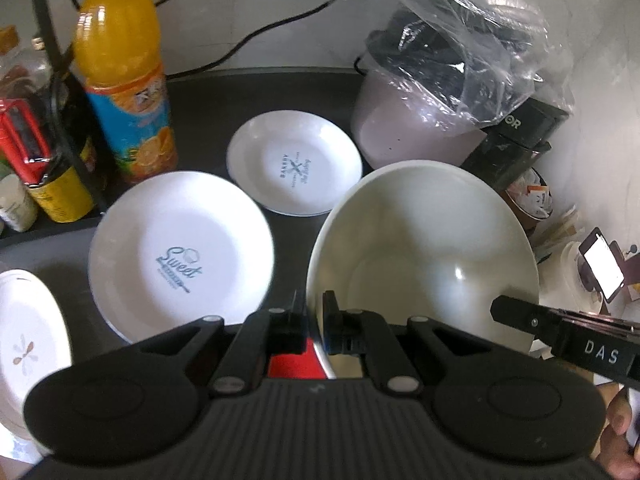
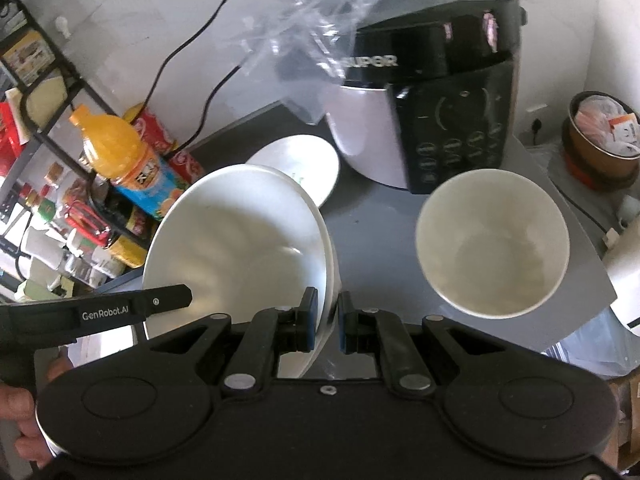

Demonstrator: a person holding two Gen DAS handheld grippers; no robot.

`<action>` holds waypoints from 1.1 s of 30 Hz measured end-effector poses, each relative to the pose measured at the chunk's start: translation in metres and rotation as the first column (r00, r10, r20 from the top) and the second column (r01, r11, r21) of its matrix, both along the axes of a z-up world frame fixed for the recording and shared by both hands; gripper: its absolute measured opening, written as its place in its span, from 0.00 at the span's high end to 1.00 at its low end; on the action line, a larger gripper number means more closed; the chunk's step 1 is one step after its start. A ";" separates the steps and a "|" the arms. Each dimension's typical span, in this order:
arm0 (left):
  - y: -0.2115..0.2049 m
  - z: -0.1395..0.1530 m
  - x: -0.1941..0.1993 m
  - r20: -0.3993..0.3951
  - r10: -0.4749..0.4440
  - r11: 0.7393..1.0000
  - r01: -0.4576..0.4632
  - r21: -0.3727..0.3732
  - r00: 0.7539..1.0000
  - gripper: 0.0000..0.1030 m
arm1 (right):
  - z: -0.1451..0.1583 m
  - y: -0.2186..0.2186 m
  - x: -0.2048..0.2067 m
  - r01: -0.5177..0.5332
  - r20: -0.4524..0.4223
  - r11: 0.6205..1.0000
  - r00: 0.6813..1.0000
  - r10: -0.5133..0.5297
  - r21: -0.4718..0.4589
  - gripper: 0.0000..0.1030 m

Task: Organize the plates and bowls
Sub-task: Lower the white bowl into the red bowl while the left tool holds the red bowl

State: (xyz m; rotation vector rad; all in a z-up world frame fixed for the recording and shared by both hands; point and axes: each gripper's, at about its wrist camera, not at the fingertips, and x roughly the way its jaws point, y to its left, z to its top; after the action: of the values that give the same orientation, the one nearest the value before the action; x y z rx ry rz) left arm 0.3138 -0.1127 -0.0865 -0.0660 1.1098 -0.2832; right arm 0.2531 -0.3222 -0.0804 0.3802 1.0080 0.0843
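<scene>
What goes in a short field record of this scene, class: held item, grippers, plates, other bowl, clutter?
held: big bowl, gripped at two sides
left gripper: shut on rim
right gripper: shut on rim
plates: Sweet plate, Bakery plate, flowered plate
other bowl: small bowl, standing free
clutter: juice bottle, cooker, plastic bag

A left gripper [image 1: 314, 310] clamps the rim of a large white bowl [image 1: 424, 248], above two white plates [image 1: 180, 254] on a dark table [image 1: 224, 92].
</scene>
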 end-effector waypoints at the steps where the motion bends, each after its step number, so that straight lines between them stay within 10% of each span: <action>1: 0.003 0.001 -0.002 0.008 0.002 1.000 -0.002 0.006 1.000 0.95 | 0.001 0.003 0.000 -0.007 0.002 1.000 1.000 0.007 -0.004 0.90; 33: 0.088 -0.050 -0.037 -0.163 0.031 0.999 -0.023 0.046 0.986 0.94 | -0.040 0.092 -0.017 -0.093 -0.158 0.994 0.984 0.082 -0.064 0.90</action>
State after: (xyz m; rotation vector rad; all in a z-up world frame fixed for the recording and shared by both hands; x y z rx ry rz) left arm 0.2772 -0.0249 -0.1366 -0.0659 1.2767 -0.2320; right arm 0.2357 -0.2307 -0.1207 0.2805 1.1788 0.0995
